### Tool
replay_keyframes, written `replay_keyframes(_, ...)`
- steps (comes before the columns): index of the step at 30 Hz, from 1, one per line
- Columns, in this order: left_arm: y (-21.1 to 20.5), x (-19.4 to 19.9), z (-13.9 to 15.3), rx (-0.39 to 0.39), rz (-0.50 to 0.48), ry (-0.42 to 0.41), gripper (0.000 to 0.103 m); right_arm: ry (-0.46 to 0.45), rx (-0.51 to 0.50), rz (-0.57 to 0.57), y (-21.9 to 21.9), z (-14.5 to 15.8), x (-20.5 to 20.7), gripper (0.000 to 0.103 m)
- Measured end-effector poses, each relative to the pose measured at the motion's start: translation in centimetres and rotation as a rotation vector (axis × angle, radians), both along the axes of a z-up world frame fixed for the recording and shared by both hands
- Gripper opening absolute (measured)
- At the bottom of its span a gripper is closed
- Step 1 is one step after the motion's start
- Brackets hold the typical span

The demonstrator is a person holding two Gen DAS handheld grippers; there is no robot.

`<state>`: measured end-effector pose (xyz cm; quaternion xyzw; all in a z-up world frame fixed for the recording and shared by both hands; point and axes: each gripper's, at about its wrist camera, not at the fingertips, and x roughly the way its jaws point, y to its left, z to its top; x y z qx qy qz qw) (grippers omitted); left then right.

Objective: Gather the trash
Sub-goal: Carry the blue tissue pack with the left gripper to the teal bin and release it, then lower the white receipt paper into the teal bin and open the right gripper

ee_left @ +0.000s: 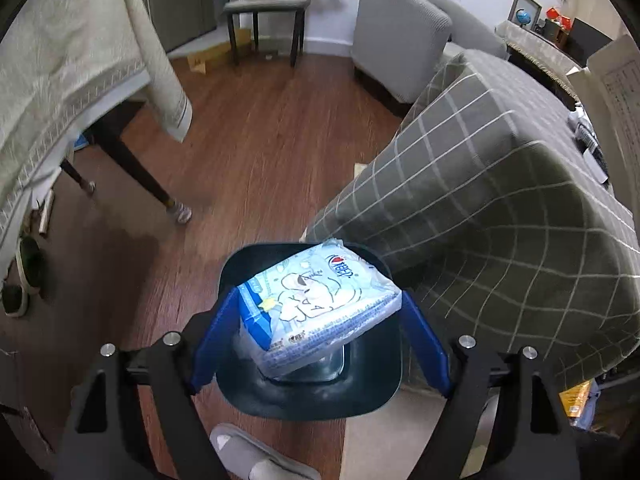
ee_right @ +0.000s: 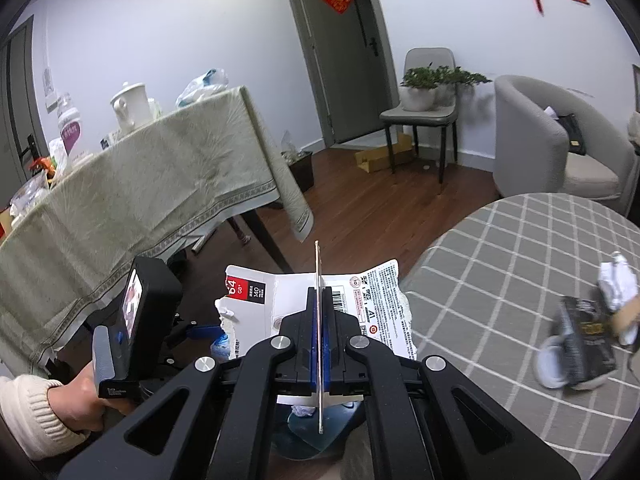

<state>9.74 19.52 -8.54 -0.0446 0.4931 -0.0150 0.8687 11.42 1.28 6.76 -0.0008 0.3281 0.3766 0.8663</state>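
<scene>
My left gripper [ee_left: 320, 340] pointed steeply down over a dark bin [ee_left: 308, 392] that stood on the wooden floor [ee_left: 260, 140], just beside the checked grey worktop [ee_left: 500, 220]. Between its blue fingers [ee_left: 212, 344] sat a tissue pack [ee_left: 320, 304]: a soft, squarish packet in clear wrap, pale blue and white, printed with a cartoon drawing, small lettering along the edges and a red heart logo near one corner. It lay tilted over the bin's mouth. The fingers stood wide, one at each side of the pack, but I could not tell whether they pressed on it or merely flanked it.

My right gripper [ee_right: 320, 336] had its fingers clamped together on a torn card package [ee_right: 316, 304], held edge-on so it rose as a thin line between the pads [ee_right: 326, 340]. The card was white with ragged torn edges, a red and black panel on its left half and dense small print and a barcode on its right. It hung above the bin [ee_right: 312, 432], beside the worktop [ee_right: 500, 280]. A hand [ee_right: 80, 404] in a cream sleeve [ee_right: 28, 412] gripped the left tool's handle.

More rubbish lay on the worktop's right side: crumpled white paper [ee_right: 618, 284] and a dark packet [ee_right: 584, 344].
</scene>
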Motion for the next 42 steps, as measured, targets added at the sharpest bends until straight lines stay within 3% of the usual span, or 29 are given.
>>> replay_keyframes(8, 1.7, -0.7, 0.1, -0.001, 0.001, 0.009, 0.088, 0.035, -0.02, 0.027, 2.8, -1.6, 0.5, 0.002)
replay_keyframes(15, 3.3, -1.5, 2.3, -0.02, 0.019, -0.074, 0.086, 0.078, -0.083, 0.043, 5.2, -3.7, 0.9, 0.002)
replay_keyframes(27, 4.3, -3.8, 7.7, -0.032, 0.021, -0.311, 0.077, 0.149, -0.196, 0.074, 9.0, -8.1, 0.9, 0.002)
replay_keyframes(42, 5.3, -4.6, 8.9, -0.042, 0.018, -0.336, 0.059, 0.291, -0.376, 0.097, 14.0, -16.8, 0.7, 0.002)
